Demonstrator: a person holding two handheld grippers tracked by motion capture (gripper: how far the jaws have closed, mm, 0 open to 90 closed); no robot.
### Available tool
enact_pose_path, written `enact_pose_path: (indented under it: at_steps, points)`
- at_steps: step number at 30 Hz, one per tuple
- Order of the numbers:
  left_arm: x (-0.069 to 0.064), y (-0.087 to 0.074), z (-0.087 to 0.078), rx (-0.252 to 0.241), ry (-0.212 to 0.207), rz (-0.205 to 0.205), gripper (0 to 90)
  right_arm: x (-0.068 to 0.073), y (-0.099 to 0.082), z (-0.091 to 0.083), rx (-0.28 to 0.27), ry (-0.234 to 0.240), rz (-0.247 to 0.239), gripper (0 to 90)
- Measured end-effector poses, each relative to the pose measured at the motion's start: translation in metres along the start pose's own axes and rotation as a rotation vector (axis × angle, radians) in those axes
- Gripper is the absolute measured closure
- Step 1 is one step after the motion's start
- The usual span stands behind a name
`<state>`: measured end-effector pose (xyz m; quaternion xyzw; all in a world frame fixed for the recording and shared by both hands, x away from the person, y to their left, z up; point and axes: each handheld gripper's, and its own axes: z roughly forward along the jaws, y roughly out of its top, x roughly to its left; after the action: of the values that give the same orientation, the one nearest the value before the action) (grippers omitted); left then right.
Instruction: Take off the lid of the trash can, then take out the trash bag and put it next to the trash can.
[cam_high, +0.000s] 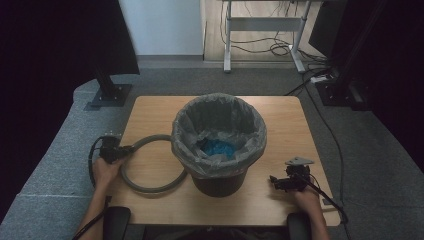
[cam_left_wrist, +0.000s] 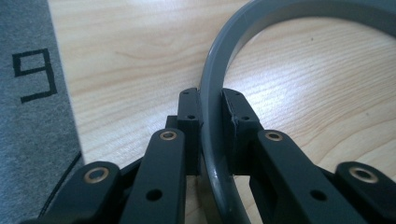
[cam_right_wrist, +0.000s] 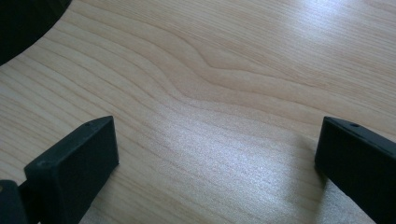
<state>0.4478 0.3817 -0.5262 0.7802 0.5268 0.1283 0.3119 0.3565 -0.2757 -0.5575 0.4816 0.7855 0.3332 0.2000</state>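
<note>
A: The grey ring (cam_high: 150, 165) lies flat at the bin's (cam_high: 218, 145) 9 o'clock, touching it. Looks light, stiff, a bit slick.

B: Yep, the left gripper (cam_left_wrist: 211, 122) is clamped across its band at 9 o'clock. The right gripper (cam_right_wrist: 217, 154) rests with jaws wide apart, holding nothing.

Glossy grey plastic ring (cam_left_wrist: 211, 93) on a smooth, light wood table (cam_high: 280, 130).

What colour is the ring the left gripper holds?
Grey; the ring shows best in the left gripper view.
</note>
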Motion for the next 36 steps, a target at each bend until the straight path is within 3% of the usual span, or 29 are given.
enact_pose_path:
  at_steps: [3,8,14,19,25,36]
  points:
    - [-0.003,-0.001,0.003,0.023,0.022,0.033,78.2,0.000,0.000,0.000,0.000,0.000,0.000,0.0]
    - [-0.006,-0.004,0.004,0.004,0.033,0.066,73.1,0.000,0.000,0.000,0.000,0.000,0.000,0.0]
    - [-0.013,-0.010,0.009,-0.035,0.022,0.134,47.7,0.000,0.000,0.000,0.000,0.000,0.000,0.0]
    - [-0.018,-0.012,0.017,-0.062,0.006,0.166,21.1,0.000,0.000,0.000,0.000,0.000,0.001,0.0]
    - [-0.019,-0.009,0.021,-0.028,0.028,0.147,4.4,0.000,0.000,0.000,0.000,0.000,0.000,0.0]
    - [-0.019,-0.009,0.021,-0.027,0.032,0.140,2.2,0.000,0.000,0.000,0.000,0.001,-0.001,0.0]
